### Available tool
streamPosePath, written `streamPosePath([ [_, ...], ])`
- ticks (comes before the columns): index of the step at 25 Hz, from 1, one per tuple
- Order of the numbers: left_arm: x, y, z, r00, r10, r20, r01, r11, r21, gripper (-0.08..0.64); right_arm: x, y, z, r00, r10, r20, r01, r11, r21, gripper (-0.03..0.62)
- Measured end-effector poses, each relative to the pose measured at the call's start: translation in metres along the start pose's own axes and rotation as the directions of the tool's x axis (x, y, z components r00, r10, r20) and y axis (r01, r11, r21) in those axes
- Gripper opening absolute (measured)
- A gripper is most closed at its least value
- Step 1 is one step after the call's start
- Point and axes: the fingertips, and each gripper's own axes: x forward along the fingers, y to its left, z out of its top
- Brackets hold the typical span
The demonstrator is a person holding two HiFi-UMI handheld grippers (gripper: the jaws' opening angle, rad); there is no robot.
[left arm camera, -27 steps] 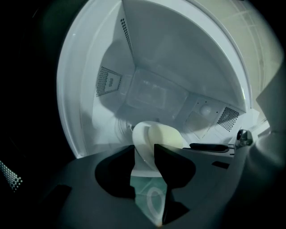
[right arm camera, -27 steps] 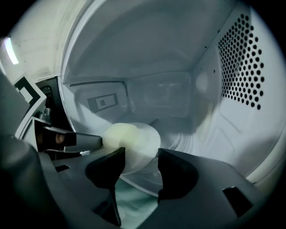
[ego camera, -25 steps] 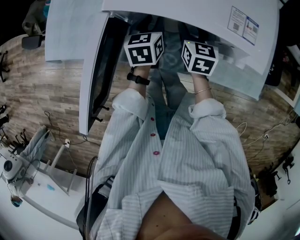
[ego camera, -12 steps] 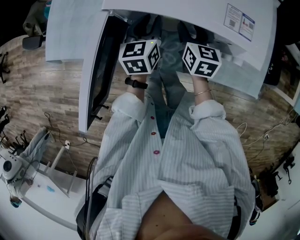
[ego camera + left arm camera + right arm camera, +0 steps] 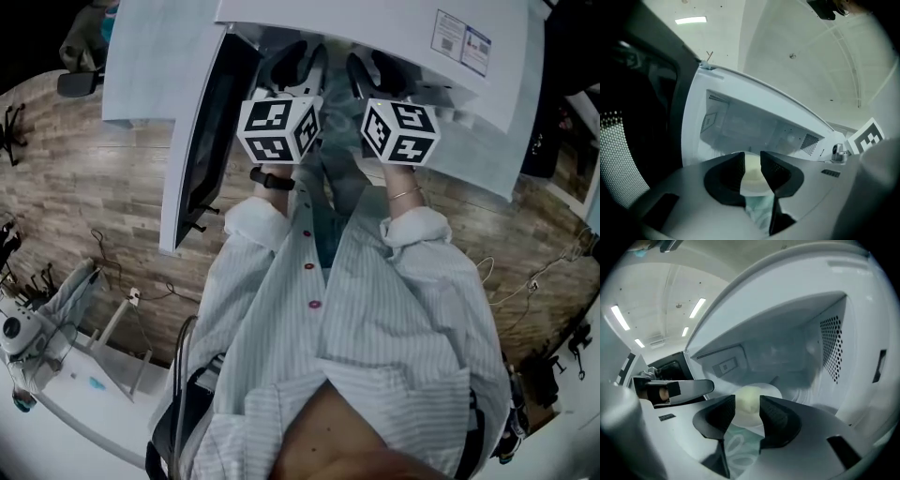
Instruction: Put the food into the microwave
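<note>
The left gripper [image 5: 752, 157] is holding its jaws a little apart, having just been narrowing them, and the right gripper [image 5: 747, 399] is doing the same. No pad is pressing on anything. Showing through each gap at twelve o'clock, just beyond the fingertips, a white plate [image 5: 771, 391] carrying a pale round piece of food [image 5: 748, 409] is sitting low inside the cavity of the microwave [image 5: 375, 23]. In the head view both grippers are pointing side by side into the opening. The microwave's door [image 5: 202, 141] is hanging open at nine o'clock of the left one. The person's striped sleeves [image 5: 255, 217] are trailing toward six o'clock over a wooden floor [image 5: 94, 187].
</note>
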Motion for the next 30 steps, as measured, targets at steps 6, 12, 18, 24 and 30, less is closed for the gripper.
streamPosePath([
  [6,-0.016,-0.016,0.019,0.999,-0.026,0.030,0.026,1.000,0.009,0.074,-0.022,0.011,0.014,0.998,0.041,0.043,-0.042,0.999,0.010,0.101],
  [12,-0.025,-0.036,0.035,0.997,-0.060,0.047,0.059,0.998,0.024,0.044,-0.040,0.025,0.033,0.991,0.114,0.069,-0.114,0.993,-0.008,0.060],
  [18,-0.036,-0.062,0.052,0.989,-0.139,0.056,0.138,0.990,0.033,0.026,-0.061,0.040,0.057,0.977,0.183,0.106,-0.181,0.983,-0.030,0.044],
  [24,-0.049,-0.084,0.068,0.980,-0.182,0.075,0.179,0.983,0.043,0.009,-0.084,0.044,0.080,0.965,0.220,0.144,-0.213,0.975,-0.059,0.038],
  [30,-0.058,-0.104,0.082,0.970,-0.227,0.092,0.223,0.974,0.050,0.009,-0.100,0.050,0.095,0.954,0.255,0.159,-0.248,0.967,-0.064,0.034],
])
